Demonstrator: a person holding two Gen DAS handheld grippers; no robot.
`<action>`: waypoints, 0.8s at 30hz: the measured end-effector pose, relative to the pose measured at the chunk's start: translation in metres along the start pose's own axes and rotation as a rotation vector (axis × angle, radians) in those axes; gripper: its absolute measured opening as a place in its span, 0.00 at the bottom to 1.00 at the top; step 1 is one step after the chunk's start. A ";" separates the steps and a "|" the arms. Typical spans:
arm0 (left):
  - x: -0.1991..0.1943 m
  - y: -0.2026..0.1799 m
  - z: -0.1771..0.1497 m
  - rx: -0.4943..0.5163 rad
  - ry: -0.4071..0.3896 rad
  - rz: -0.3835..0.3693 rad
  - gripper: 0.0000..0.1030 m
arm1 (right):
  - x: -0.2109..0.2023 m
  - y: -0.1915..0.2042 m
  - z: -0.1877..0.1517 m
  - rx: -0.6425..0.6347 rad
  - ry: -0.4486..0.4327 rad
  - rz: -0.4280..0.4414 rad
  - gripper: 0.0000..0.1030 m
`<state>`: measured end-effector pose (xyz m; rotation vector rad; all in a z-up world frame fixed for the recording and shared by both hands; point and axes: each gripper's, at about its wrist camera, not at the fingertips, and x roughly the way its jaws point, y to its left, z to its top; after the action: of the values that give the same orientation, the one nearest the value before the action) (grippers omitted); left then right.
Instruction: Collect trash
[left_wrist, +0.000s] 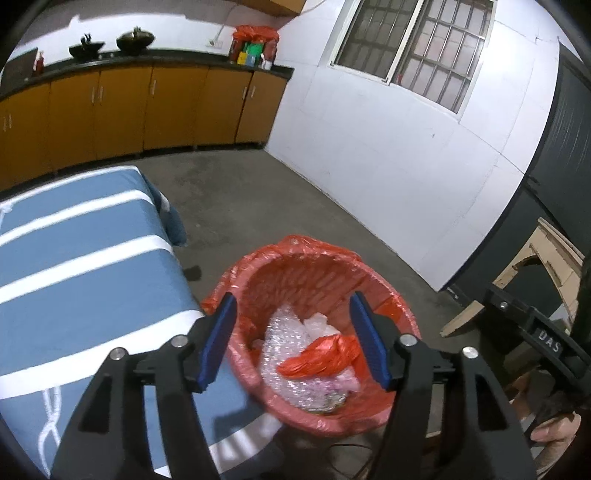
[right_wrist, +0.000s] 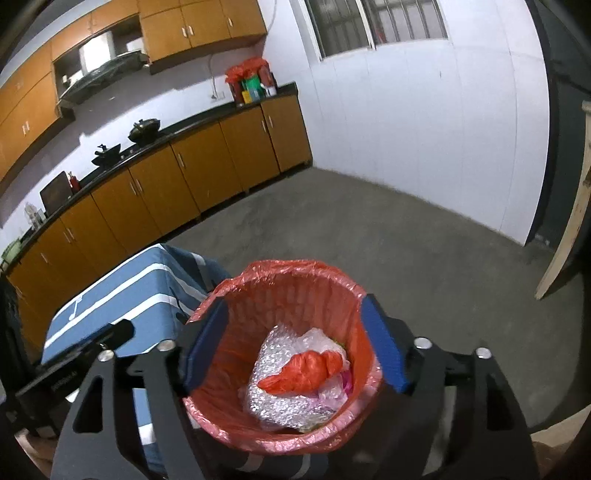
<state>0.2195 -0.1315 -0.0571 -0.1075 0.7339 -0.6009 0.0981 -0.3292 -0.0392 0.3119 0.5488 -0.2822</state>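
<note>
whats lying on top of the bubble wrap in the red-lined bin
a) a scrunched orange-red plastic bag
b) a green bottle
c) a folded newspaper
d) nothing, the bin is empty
a: a scrunched orange-red plastic bag lies across the bubble wrap inside the bin, seen from both wrist views.

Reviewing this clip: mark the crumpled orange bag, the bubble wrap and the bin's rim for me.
crumpled orange bag (right_wrist: 301, 373), right wrist view, middle of the wad.
bubble wrap (right_wrist: 273, 400), right wrist view, sheet below the orange wad.
bin rim (left_wrist: 291, 245), left wrist view, far edge with the liner folded over.
</note>
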 end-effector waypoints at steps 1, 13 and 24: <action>-0.006 0.001 0.000 0.006 -0.013 0.011 0.67 | -0.005 0.003 0.000 -0.016 -0.020 -0.007 0.79; -0.115 0.016 -0.025 0.077 -0.230 0.235 0.92 | -0.068 0.037 -0.020 -0.151 -0.183 -0.041 0.98; -0.185 0.017 -0.056 0.087 -0.310 0.377 0.96 | -0.098 0.064 -0.044 -0.194 -0.191 -0.009 0.98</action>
<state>0.0834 -0.0091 0.0064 0.0192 0.4106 -0.2458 0.0199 -0.2378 -0.0072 0.0933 0.3860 -0.2622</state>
